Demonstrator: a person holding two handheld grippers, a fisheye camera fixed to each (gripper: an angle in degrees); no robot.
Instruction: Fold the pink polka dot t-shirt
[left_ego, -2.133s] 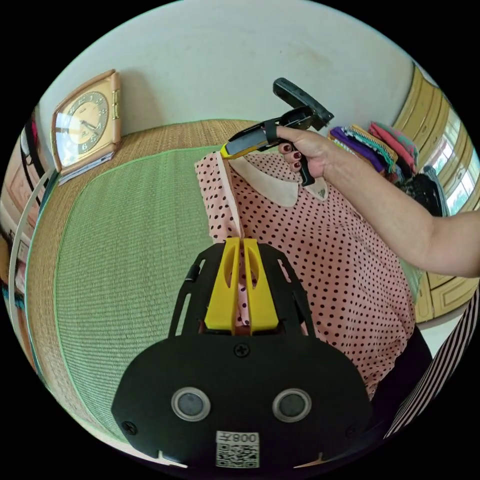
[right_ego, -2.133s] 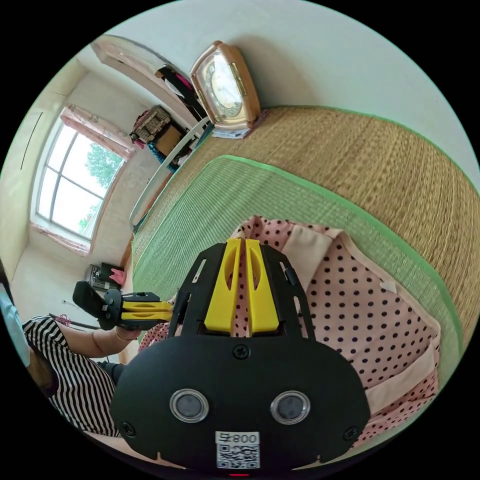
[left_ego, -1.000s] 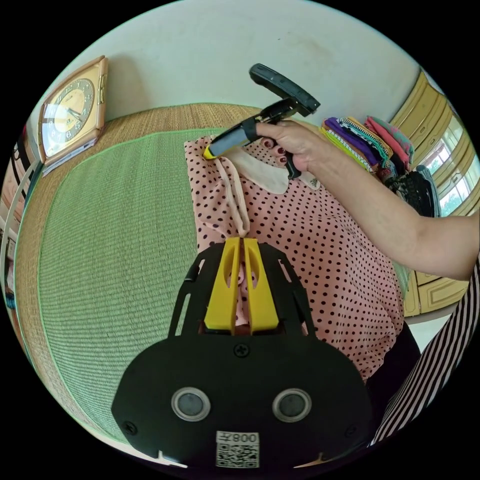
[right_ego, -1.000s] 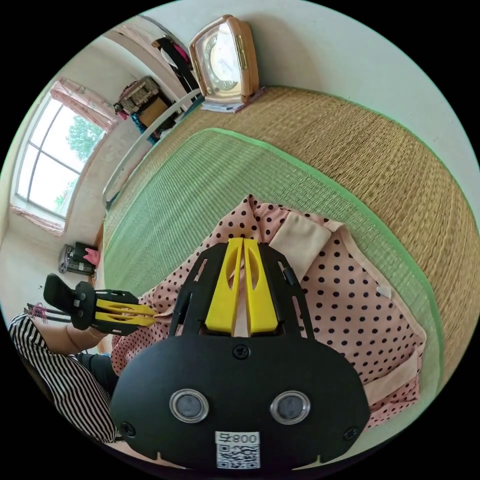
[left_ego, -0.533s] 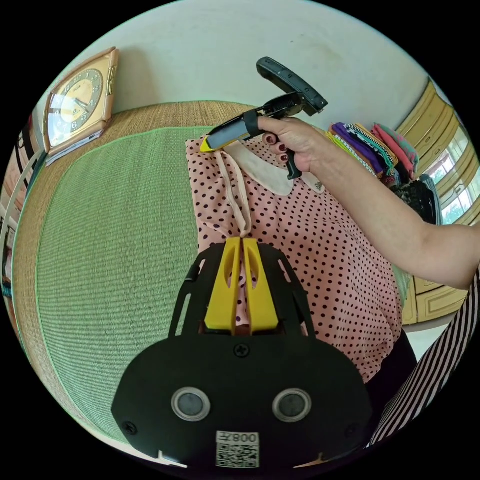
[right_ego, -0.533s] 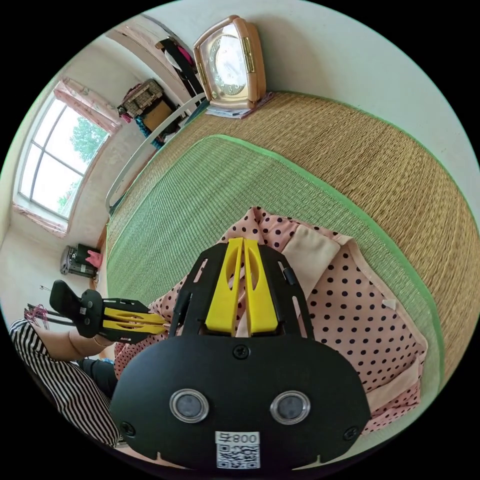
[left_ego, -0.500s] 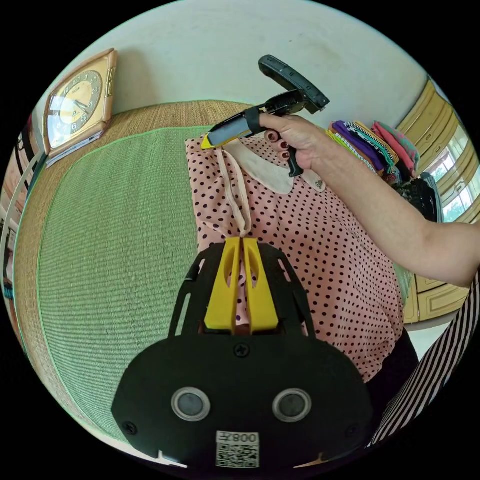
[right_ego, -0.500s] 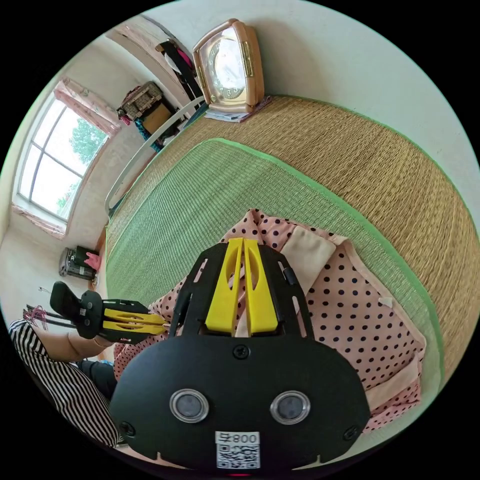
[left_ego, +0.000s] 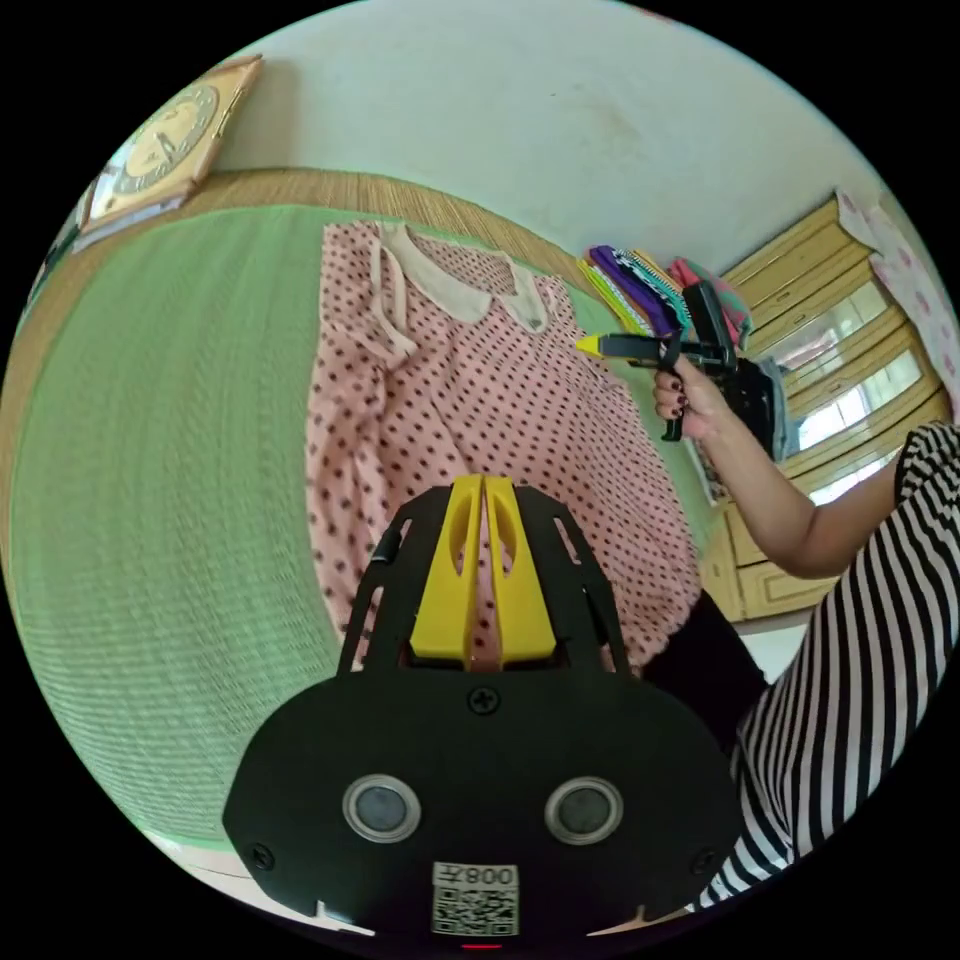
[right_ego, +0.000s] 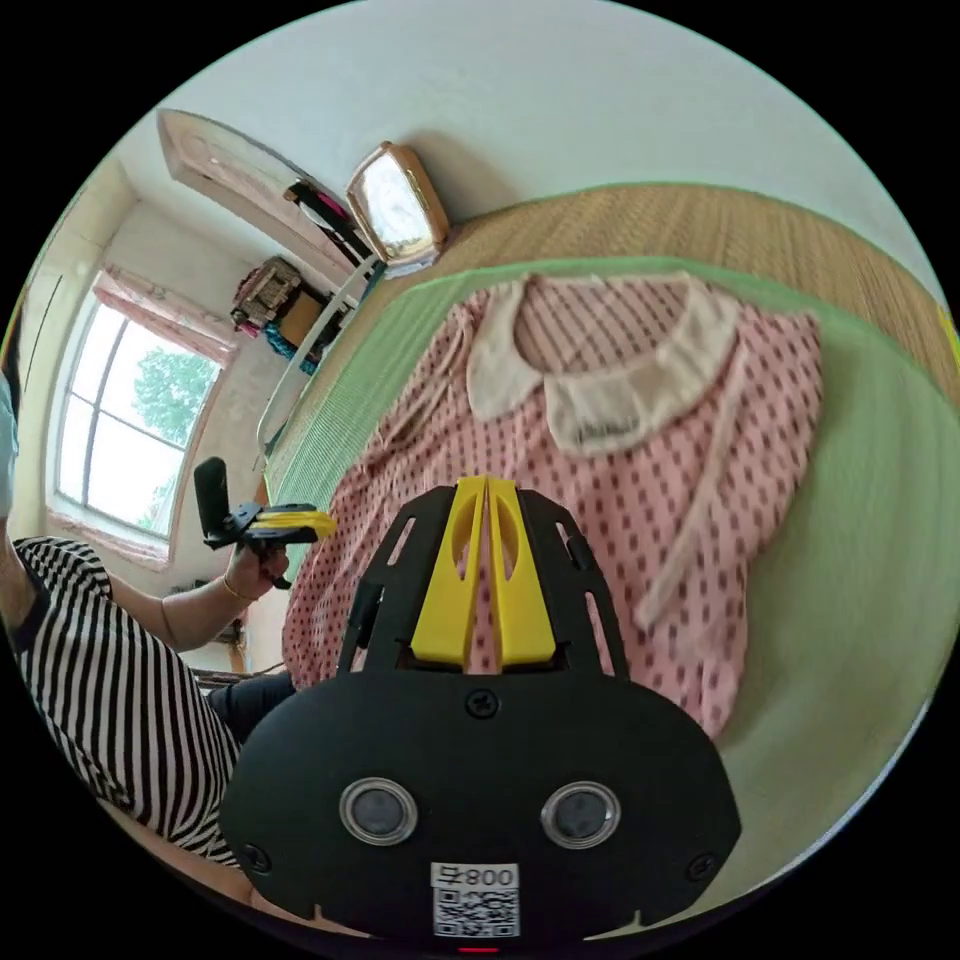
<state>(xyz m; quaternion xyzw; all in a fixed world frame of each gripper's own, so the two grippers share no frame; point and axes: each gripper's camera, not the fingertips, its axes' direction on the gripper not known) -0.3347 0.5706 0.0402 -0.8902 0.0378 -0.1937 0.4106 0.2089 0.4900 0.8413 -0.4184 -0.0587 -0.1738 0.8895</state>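
The pink polka dot t-shirt (left_ego: 480, 400) lies spread flat on the green mat (left_ego: 170, 450), its pale collar (left_ego: 450, 290) at the far end. My left gripper (left_ego: 483, 482) hovers over the shirt's lower half, jaws shut with nothing between them. The right gripper (left_ego: 588, 344), held in a hand, is shut and off the shirt's right edge. In the right gripper view the shirt (right_ego: 640, 460) lies flat with its collar (right_ego: 600, 400) up. My right gripper (right_ego: 487, 482) is shut and holds nothing. The left gripper (right_ego: 322, 522) floats beside the hem, shut.
A straw mat (right_ego: 700, 220) lies under the green mat (right_ego: 860, 520) against a white wall. A clock (left_ego: 165, 140) leans there. Folded clothes (left_ego: 650, 290) are stacked beside yellow cabinets (left_ego: 790, 300). The person's striped top (left_ego: 860, 640) is close by; a window (right_ego: 130, 410) is at the left.
Both grippers let go of the shirt's shoulder and sleeve edge and pulled back. The shirt, earlier held up and bunched, now lies flat on the green mat.
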